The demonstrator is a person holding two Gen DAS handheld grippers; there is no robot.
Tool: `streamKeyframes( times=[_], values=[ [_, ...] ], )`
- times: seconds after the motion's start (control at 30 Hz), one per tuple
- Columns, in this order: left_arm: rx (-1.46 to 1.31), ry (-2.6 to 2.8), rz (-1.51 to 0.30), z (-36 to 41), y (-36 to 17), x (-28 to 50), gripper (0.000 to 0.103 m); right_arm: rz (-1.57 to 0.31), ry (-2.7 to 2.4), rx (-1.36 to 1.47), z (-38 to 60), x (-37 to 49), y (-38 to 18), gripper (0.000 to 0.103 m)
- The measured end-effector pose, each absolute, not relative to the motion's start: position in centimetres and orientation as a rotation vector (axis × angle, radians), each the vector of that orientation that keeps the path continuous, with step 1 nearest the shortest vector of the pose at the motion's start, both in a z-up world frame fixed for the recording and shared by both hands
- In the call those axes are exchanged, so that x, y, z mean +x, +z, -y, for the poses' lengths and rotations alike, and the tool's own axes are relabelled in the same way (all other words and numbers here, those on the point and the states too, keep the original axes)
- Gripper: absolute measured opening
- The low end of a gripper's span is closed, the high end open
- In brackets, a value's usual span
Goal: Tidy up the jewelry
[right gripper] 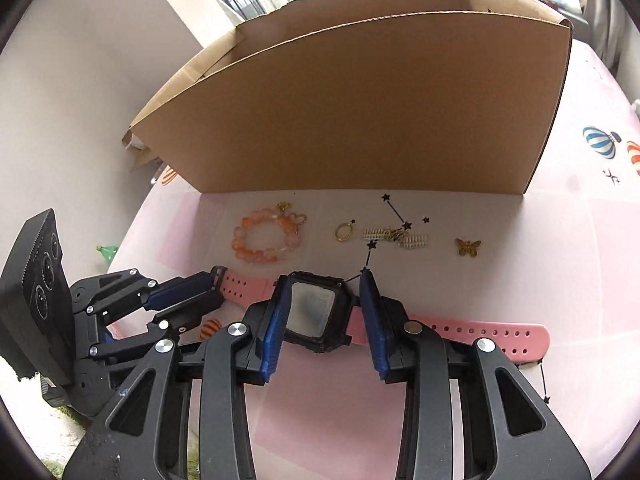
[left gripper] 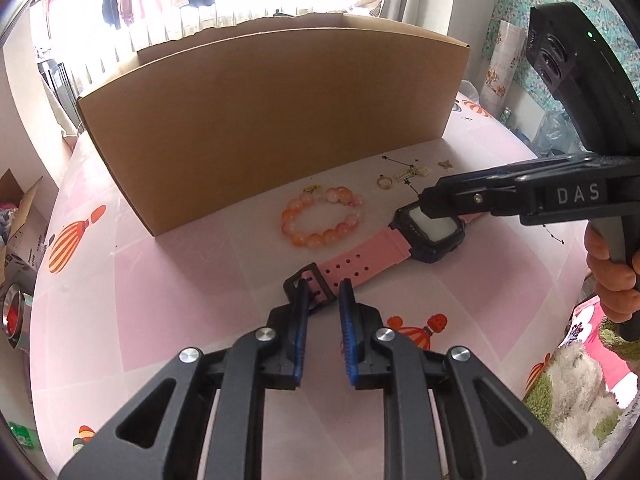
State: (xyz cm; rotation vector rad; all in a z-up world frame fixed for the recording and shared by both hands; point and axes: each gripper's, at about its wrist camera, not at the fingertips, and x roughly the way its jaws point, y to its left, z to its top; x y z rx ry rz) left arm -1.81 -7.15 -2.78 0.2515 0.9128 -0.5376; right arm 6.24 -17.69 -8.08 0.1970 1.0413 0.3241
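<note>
A watch with a pink strap and black case (left gripper: 430, 232) (right gripper: 314, 312) lies flat on the pink tablecloth. My left gripper (left gripper: 324, 290) is closed to a narrow gap around the buckle end of the strap (left gripper: 316, 280). My right gripper (right gripper: 324, 284) is open and straddles the watch case, fingers on either side; it shows in the left wrist view (left gripper: 428, 200). An orange bead bracelet (left gripper: 320, 220) (right gripper: 266, 238), a gold ring (right gripper: 343, 232), white-and-gold earrings (right gripper: 396, 238) and a gold butterfly charm (right gripper: 468, 247) lie beyond the watch.
A tall open cardboard box (left gripper: 276, 120) (right gripper: 360, 120) stands just behind the jewelry. The round table (left gripper: 120, 280) has a balloon-print cloth. A metal bowl (left gripper: 16, 312) and boxes sit off the left edge. A fluffy rug (left gripper: 572, 384) lies to the right.
</note>
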Motion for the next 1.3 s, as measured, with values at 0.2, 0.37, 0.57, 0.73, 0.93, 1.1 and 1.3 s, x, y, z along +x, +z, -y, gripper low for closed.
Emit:
streamKeyframes(
  times=[0.2,0.37,0.57,0.73,0.93,1.1,1.3],
  values=[
    [0.261,-0.530,-0.927,6.0,-2.6,-3.2,0.015,-1.040,0.346,0.186,16.5,4.0,-8.2,0.035],
    [0.254,-0.538,-0.914,5.6,-2.3,-4.1,0.015,-1.023,0.358,0.156,15.7,3.1,-8.0,0.045],
    [0.270,-0.537,-0.886,6.0,-1.8,-4.8,0.023,-0.992,0.321,0.053,14.8,1.8,-7.4,0.064],
    [0.277,-0.525,-0.895,6.4,-2.3,-4.5,0.033,-0.986,0.310,-0.044,14.6,1.4,-7.6,0.069],
    [0.286,-0.504,-0.918,6.3,-2.8,-4.2,0.052,-0.993,0.301,-0.166,13.0,1.3,-8.8,0.069],
    [0.245,-0.471,-0.935,5.4,-3.1,-3.6,0.073,-0.999,0.300,-0.205,11.8,1.8,-9.8,0.071],
    [0.226,-0.411,-0.960,4.7,-3.5,-2.8,0.097,-0.990,0.298,-0.249,9.5,2.3,-10.8,0.075]
  ],
)
